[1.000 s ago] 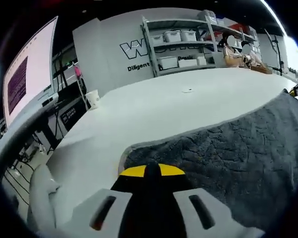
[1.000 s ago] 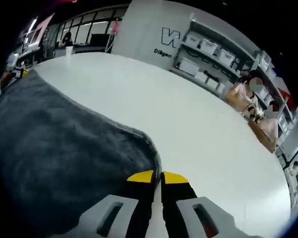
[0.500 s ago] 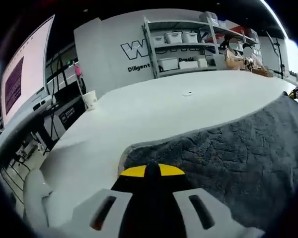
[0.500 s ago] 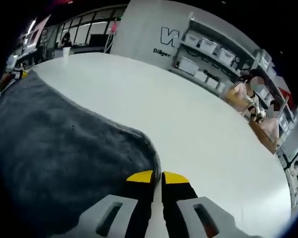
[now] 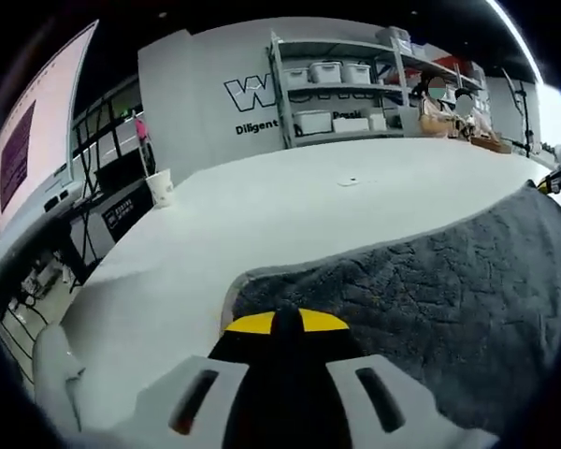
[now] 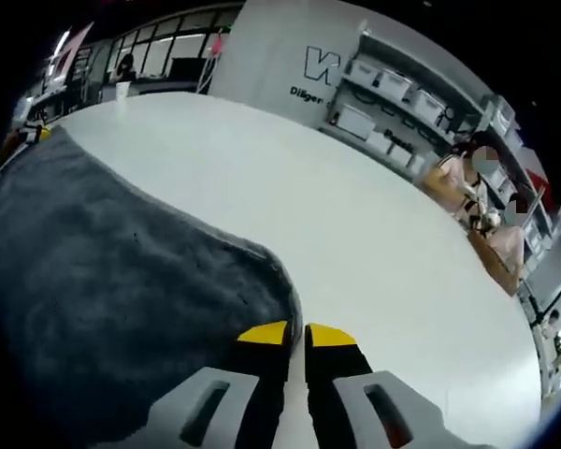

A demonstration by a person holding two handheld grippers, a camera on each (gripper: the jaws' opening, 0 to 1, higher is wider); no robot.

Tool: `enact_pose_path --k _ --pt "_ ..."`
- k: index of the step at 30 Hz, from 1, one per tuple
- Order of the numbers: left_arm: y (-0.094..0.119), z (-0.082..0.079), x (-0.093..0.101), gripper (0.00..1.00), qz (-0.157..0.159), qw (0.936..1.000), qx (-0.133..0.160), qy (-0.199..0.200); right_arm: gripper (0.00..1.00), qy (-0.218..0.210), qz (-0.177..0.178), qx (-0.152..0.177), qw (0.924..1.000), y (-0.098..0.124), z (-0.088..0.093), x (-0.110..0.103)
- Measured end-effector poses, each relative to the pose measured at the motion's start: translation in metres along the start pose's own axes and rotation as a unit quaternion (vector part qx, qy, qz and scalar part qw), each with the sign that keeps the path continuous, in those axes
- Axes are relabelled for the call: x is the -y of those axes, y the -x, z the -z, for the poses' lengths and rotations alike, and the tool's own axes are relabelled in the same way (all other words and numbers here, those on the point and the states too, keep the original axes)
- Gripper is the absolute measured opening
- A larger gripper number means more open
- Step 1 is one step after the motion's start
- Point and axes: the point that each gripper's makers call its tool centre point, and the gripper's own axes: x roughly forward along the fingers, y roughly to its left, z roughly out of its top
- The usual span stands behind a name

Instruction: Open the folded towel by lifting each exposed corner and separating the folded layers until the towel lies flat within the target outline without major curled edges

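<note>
1. The left gripper [image 5: 286, 323] has its yellow-tipped jaws pressed together on a corner of the towel [image 5: 421, 299].
2. From that corner the dark grey towel spreads right across the white table [image 5: 290, 210], its far edge running up toward the right gripper [image 5: 553, 182], which shows small at the right of the left gripper view.
3. The right gripper [image 6: 295, 335] is pinched on the towel's [image 6: 103, 281] other near corner, with only a thin slit between the yellow tips.
4. In the right gripper view the towel fills the left side, lying on the table [image 6: 355, 215]; the left gripper [image 6: 23, 138] shows at its far left end.
5. The cloth between the two corners looks spread out and fairly smooth; whether it is lifted off the table I cannot tell.
6. A white cup [image 5: 159, 187] stands near the table's far left edge.
7. Shelves [image 5: 346, 84] with white bins stand against the grey wall behind, and people sit at the far right.
</note>
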Motion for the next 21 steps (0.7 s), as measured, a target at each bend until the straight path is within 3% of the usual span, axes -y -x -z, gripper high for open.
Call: enact_pose_path --k 3,17,19,21 --pt "-0.001 -0.002 0.003 0.07 -0.004 0.9999 -0.003 -0.016 0.00 0.012 0.013 -0.006 0.9998 -0.002 -0.002 0.000" --pt "-0.003 -0.003 0.001 0.09 0.009 0.9998 -0.010 -0.015 0.02 0.025 0.031 -0.032 0.9987 -0.001 -0.006 0.002" --pt "-0.001 -0.004 0.003 0.13 0.012 0.9994 -0.021 -0.025 0.05 0.026 0.035 -0.033 0.9985 0.004 -0.010 0.002" --pt "0.003 -0.008 0.003 0.23 0.018 0.9990 -0.027 -0.030 0.07 0.034 0.042 -0.031 0.9981 0.012 -0.017 0.002"
